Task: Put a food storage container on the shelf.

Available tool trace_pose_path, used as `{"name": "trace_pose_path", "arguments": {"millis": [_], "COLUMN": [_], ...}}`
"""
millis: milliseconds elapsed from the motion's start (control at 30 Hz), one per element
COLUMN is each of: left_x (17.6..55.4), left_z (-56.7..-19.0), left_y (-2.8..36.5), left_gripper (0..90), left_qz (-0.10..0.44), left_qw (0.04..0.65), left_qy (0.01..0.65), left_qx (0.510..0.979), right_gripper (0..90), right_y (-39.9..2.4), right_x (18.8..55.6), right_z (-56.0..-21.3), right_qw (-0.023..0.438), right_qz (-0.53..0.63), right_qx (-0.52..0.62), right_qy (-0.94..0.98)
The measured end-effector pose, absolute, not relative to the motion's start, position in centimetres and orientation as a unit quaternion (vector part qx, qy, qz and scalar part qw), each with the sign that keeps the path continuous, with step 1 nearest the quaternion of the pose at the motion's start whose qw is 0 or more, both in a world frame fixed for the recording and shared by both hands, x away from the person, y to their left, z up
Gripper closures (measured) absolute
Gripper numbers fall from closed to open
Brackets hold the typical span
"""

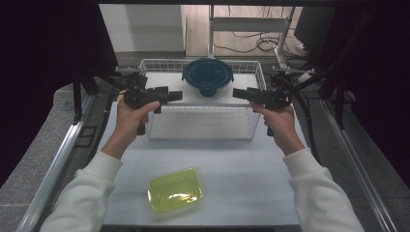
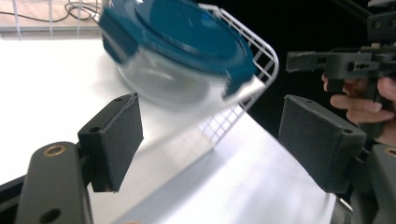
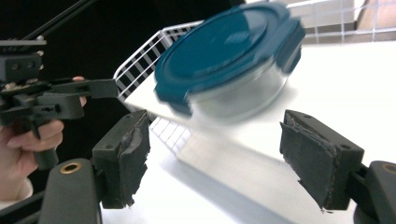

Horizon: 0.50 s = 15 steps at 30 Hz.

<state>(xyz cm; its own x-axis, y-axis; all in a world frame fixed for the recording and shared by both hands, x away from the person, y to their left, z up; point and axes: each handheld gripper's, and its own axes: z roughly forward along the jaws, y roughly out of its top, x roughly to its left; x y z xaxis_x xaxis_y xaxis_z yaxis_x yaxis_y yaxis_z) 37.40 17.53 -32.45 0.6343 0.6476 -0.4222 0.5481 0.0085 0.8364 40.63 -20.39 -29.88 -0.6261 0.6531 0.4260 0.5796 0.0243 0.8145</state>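
A round glass container (image 1: 208,81) with a dark blue clip lid (image 1: 208,72) stands in the far part of a white wire basket (image 1: 200,133); its contents cannot be told. The left gripper (image 1: 178,95) and right gripper (image 1: 238,93) flank it, jaws spread, pinching nothing. A yellow-green tub (image 1: 175,190) lies nearer on the table (image 1: 251,164).

A dark teal lid (image 1: 208,72) tops a clear glass container (image 2: 163,81) in the white wire-grid basket (image 1: 251,123) at the far edge of the white worktop (image 1: 241,169). Near its front edge lies a translucent yellow-green tub (image 1: 174,190). Both tools are black.
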Motion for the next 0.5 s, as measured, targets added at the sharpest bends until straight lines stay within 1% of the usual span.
{"name": "trace_pose_path", "arguments": {"millis": [100,200,367,500], "left_x": [35.9,34.6,32.2,30.8], "left_z": [-33.3,-34.0,-35.9,-36.9], "left_y": [17.7,18.0,18.4,18.6], "left_gripper": [21.0,21.3,21.5,22.6], "left_qz": [0.046,0.049,0.042,0.050], "left_qw": [0.559,0.552,0.538,0.523], "left_qy": [0.422,0.421,0.418,0.423], "left_qx": [0.713,0.718,0.731,0.738], "right_gripper": [24.6,24.5,24.6,24.6], "right_y": [-21.3,-22.4,-23.9,-24.8], "right_x": [39.0,37.3,35.0,33.5], "right_z": [-30.6,-31.5,-33.1,-34.4], "right_qw": [0.044,0.063,0.066,0.067], "right_qz": [0.550,0.544,0.542,0.534], "right_qx": [0.414,0.400,0.384,0.379], "right_qy": [0.724,0.735,0.744,0.753]}}
